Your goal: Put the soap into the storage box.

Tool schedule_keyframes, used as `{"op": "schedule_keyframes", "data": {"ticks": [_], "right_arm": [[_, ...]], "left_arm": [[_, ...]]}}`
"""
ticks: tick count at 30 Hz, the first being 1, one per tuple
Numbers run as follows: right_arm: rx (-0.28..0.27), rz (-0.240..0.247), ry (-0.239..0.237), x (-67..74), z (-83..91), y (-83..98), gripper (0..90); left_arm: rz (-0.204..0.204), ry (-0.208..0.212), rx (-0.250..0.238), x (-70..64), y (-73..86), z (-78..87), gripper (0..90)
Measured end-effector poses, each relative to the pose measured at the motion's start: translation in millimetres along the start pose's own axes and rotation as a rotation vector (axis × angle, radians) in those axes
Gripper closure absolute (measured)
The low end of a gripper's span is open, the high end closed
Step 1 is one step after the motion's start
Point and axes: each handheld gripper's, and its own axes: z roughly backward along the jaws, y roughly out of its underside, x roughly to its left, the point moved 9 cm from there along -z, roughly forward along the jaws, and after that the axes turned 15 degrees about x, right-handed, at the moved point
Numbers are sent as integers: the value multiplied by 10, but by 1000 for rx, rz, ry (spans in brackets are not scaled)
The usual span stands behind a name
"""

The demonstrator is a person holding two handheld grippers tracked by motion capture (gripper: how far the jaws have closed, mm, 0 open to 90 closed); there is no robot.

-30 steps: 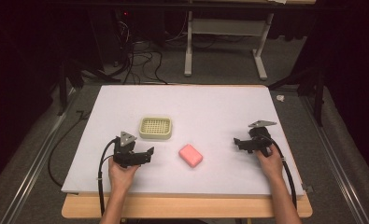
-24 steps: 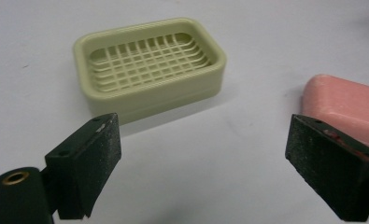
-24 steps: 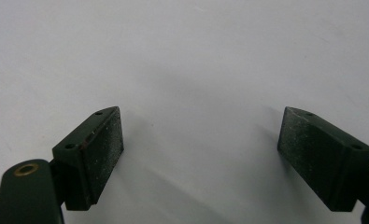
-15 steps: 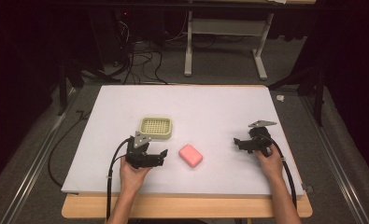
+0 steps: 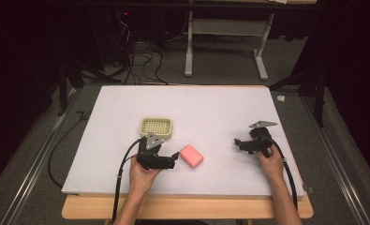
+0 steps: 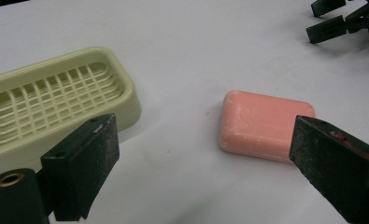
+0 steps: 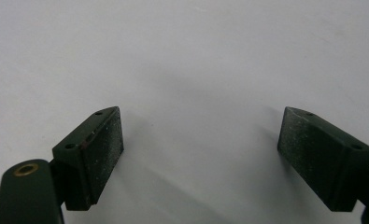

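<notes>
A pink rectangular bar of soap point(image 5: 191, 155) is shown lying flat on the white counter point(image 5: 210, 108), just right of the left gripper point(image 5: 172, 159) and near the pale yellow-green plastic soap dish with a slotted grid floor point(image 5: 156, 128), from which it is set apart by a strip of bare counter. In the left gripper view the soap point(image 6: 262, 124) is seen ahead of the two black fingers point(image 6: 81, 163), which are spread wide and hold nothing; the bar lies toward the right-hand finger rather than midway between the two, and the dish point(image 6: 56, 105) lies off to the left. The right gripper point(image 5: 241, 144) is held low over bare counter, well apart from the soap, with its fingers point(image 7: 91, 151) likewise spread wide and empty.

The bar is judged to be stiff, light and smooth, with rounded corners and a faintly chalky surface; it appears dry, but slipping under a skewed squeeze is to be expected. A hold across the two long flat sides, near the middle of the bar's length, is judged the most secure, the gritty finger pads being set square to those sides. The rounded corners are best avoided. The dish is judged light and easily pushed aside.
</notes>
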Motion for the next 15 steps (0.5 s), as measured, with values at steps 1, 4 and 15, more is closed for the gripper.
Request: {"op": "schedule_keyframes", "data": {"ticks": [1,4,15], "right_arm": [[0,-1,0,0,0,0,148],[2,0,-1,0,1,2,148],[2,0,-1,0,1,2,148]], "left_arm": [[-14,12,4,-58,-22,-29,87],[-35,17,13,-131,-55,-77,84],[-86,38,51,-359,-139,-281,63]]}}
